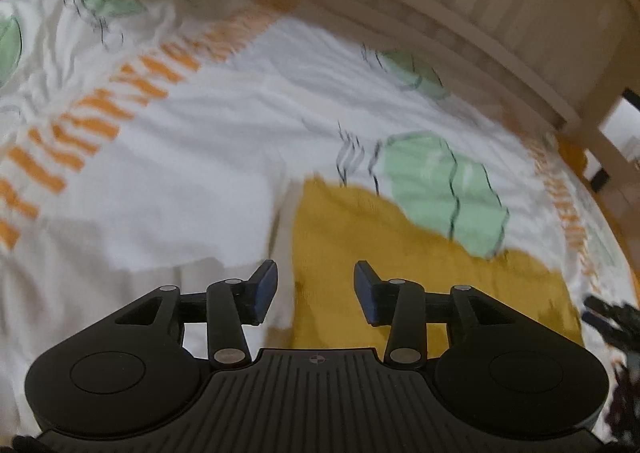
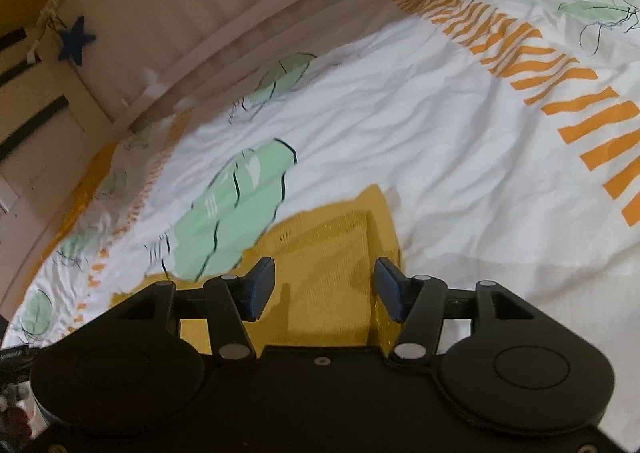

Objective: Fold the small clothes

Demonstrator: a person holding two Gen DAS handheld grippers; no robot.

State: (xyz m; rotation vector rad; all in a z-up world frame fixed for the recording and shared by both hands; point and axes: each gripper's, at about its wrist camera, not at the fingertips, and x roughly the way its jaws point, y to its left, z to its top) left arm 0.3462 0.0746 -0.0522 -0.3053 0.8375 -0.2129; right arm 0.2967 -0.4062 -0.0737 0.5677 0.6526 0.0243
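A small mustard-yellow garment (image 1: 384, 253) lies flat on a white bedspread (image 1: 208, 173) printed with green leaves and orange stripes. In the left wrist view my left gripper (image 1: 316, 289) hovers over the garment's left edge, its blue pads apart and nothing pressed between them. In the right wrist view the same yellow garment (image 2: 336, 245) shows a folded edge with a ribbed panel. My right gripper (image 2: 326, 289) stands open just above it, the cloth lying below the gap and not pinched. The other gripper (image 1: 612, 317) shows as a dark blur at the left wrist view's right edge.
A pale wooden slatted rail (image 1: 480, 5) runs along the far side of the bed, seen too in the right wrist view as a rail (image 2: 192, 13) with a blue star (image 2: 76, 39) hanging on it. White bedspread (image 2: 480, 173) stretches wide around the garment.
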